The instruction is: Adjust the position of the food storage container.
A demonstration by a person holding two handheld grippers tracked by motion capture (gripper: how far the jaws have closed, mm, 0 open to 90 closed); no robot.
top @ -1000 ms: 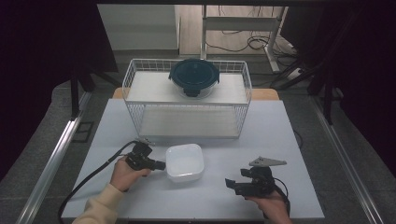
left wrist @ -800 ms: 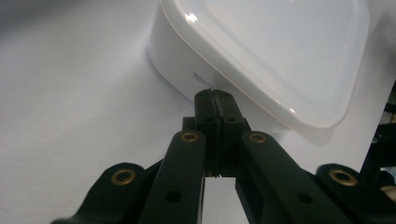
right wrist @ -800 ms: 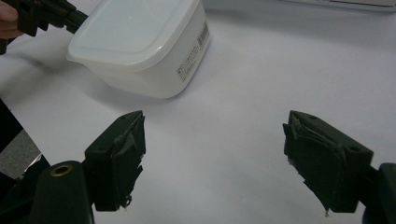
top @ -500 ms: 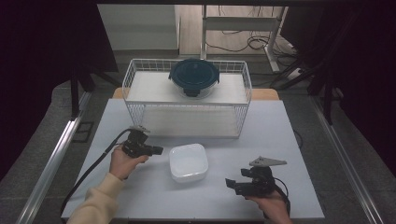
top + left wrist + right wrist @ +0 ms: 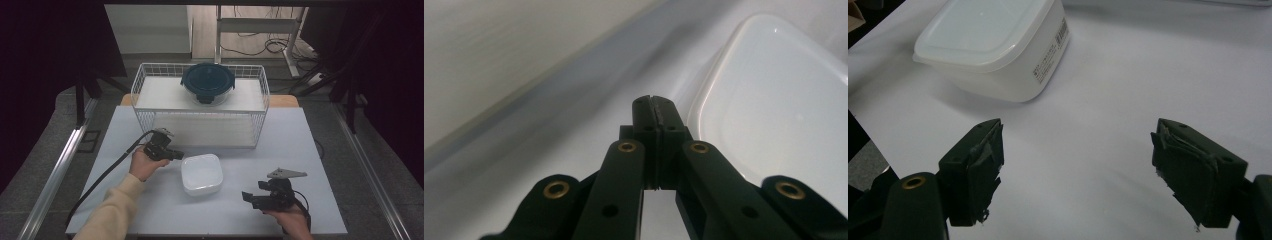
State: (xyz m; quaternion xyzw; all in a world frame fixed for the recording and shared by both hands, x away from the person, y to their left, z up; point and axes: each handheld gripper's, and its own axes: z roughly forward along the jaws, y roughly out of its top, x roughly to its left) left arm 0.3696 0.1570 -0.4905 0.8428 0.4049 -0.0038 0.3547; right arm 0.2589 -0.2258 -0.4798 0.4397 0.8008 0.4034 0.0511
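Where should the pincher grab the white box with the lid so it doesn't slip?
Probably across two opposite flat side walls of the white box, just under the lid's overhanging rim, coming from the front where the open right gripper waits. The walls are straight and the box sits flat on the table; its rounded corners would likely slip.

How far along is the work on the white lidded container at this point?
Done: the white container sits lidded on the table. In hand: nothing; the left gripper is shut and empty beside it, and the right gripper rests open, apart from it. Left: grasping it and moving it, perhaps to the wire basket.
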